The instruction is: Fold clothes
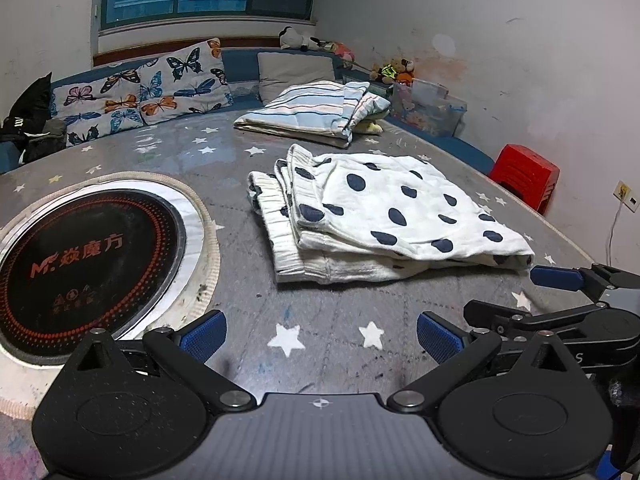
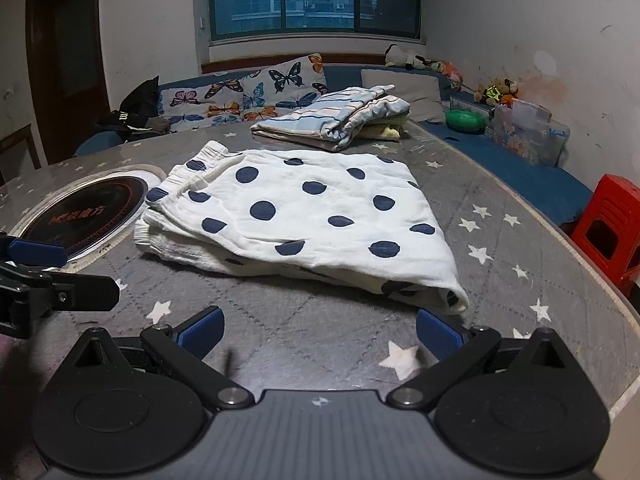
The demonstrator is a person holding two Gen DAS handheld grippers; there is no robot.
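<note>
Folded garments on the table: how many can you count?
2: a polka-dot garment near the grippers and a striped one behind it; something yellow peeks from beneath the striped one.

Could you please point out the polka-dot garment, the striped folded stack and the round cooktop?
Polka-dot garment (image 2: 304,216), right wrist view: top layer, centre.
Striped folded stack (image 2: 332,118), right wrist view: upper fold.
Round cooktop (image 1: 80,256), left wrist view: black glass centre.

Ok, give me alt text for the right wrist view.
A folded white polka-dot garment lies on a grey star-patterned table, just beyond the open, empty right gripper. A folded striped garment sits farther back.
</note>
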